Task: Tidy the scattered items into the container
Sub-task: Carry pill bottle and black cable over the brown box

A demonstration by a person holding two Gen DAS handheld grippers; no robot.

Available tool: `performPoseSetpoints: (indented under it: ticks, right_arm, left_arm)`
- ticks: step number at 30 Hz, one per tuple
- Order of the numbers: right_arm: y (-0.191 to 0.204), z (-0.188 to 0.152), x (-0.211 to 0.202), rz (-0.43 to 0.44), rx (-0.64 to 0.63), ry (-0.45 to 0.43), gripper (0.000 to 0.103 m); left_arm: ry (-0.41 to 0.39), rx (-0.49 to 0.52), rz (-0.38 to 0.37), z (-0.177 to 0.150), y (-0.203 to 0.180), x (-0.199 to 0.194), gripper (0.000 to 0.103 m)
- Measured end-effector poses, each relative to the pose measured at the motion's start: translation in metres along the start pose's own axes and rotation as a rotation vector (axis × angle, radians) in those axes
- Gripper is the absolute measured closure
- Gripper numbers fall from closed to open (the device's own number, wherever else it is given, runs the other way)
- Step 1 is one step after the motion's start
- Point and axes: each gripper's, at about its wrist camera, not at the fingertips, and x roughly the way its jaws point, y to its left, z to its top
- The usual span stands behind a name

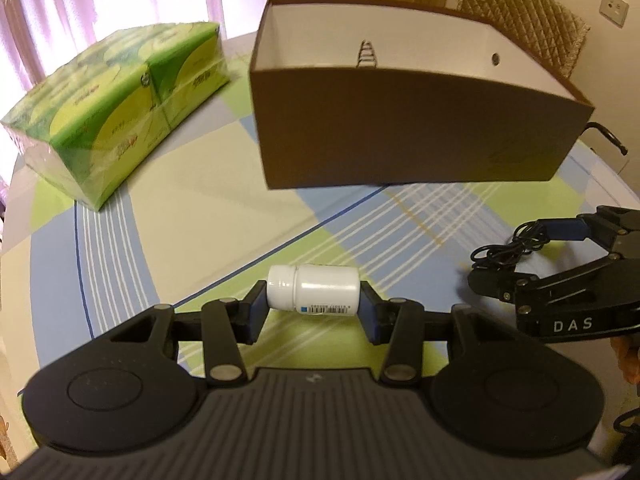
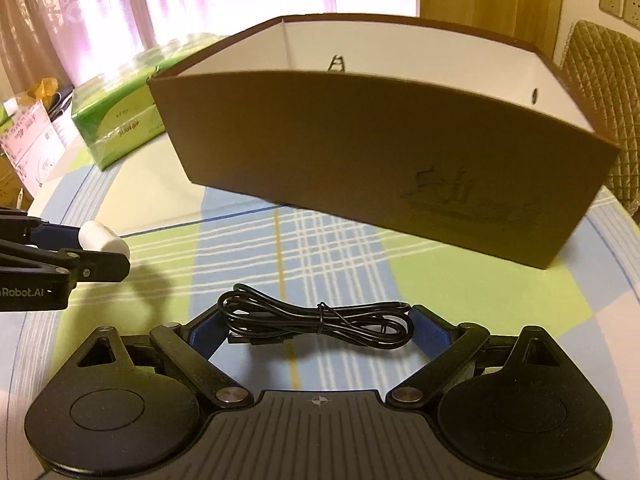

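Nearest the left wrist camera, the left hand-held gripper [image 1: 314, 306] clamps a white pill bottle [image 1: 313, 289] sideways between its blue pads, cap end against one pad and base against the other, lifted clear of the checked tablecloth [image 1: 180, 248] on the worktop. A barcode label shows on the bottle's underside. Beyond the bottle stands the brown cardboard box [image 1: 400, 128], open at the top with a white inside; a small rack-like thing inside it is too partly hidden to name. To the left of the box lies a green multipack of tissues [image 1: 120, 120], wrapped in clear film, near the box but not touching it.

Closest to the right wrist camera, the right hand-held gripper [image 2: 316, 330] has its jaws spread wide, with a bundled black USB cable [image 2: 320, 322] stretched between the blue pads. The bundle is tied at its middle and its looped ends reach both pads; the frames do not show clearly whether the pads press on it. The cable is in front of the box's near wall, above the cloth. The left wrist view shows the same cable hanging at that gripper's tips, to the right of the box's front. A quilted chair back [image 1: 524, 20] stands behind the box, on its right.
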Motion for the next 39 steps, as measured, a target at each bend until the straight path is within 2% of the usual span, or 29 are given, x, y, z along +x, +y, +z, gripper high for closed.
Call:
performPoseSetpoints:
  ticks: [13, 27, 39]
  right_arm:
    - [-0.023, -0.009, -0.040, 0.038, -0.058, -0.030, 0.006]
    - [-0.044, -0.001, -0.063, 0.091, -0.093, -0.068, 0.006]
    - [-0.066, 0.016, -0.094, 0.197, -0.139, -0.121, 0.006]
  left_arm:
    - [-0.046, 0.007, -0.015, 0.002, -0.042, -0.033, 0.061]
    - [-0.053, 0.021, -0.017, 0.010, -0.076, -0.042, 0.061]
    - [-0.107, 0.022, -0.010, 0.034, -0.100, -0.054, 0.061]
